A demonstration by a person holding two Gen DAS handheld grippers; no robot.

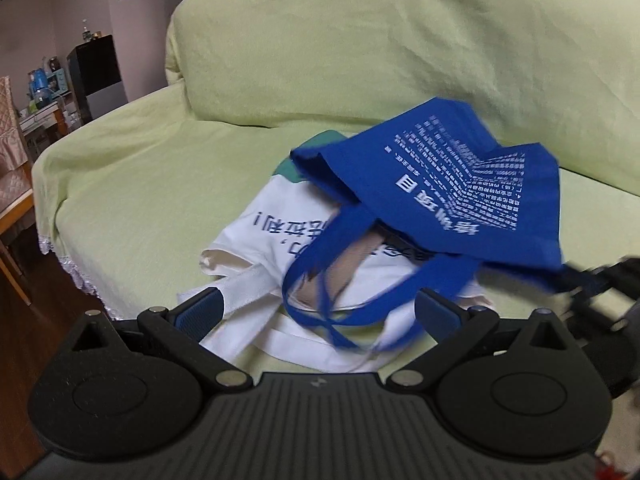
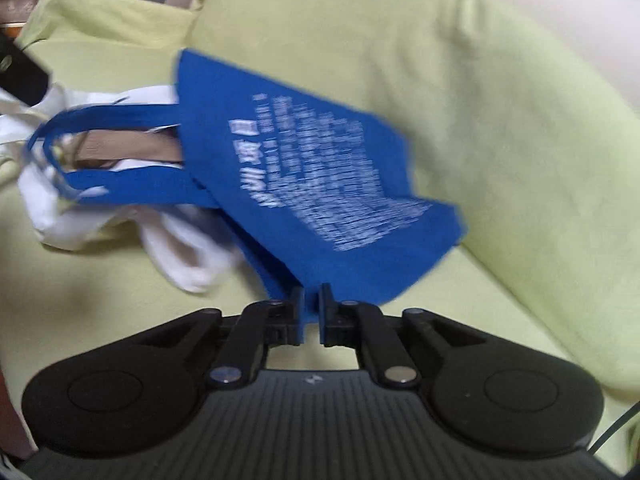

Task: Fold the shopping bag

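A blue shopping bag [image 1: 440,184] with white print hangs lifted over a sofa, its two blue handles [image 1: 320,280] drooping toward me. My right gripper [image 2: 311,300] is shut on the blue bag's [image 2: 320,184] bottom corner and holds it up. My left gripper [image 1: 316,312] is open and empty, its pads on either side of the hanging handles, just short of them. A white tote bag [image 1: 280,216] with dark print lies on the sofa under the blue bag; it also shows in the right wrist view [image 2: 80,216].
The sofa [image 1: 160,168] has a light green cover, with its backrest [image 1: 360,40] behind the bags. At the left are the sofa's edge, a dark wooden floor [image 1: 24,340], a black cabinet [image 1: 96,76] and a cluttered table [image 1: 44,100].
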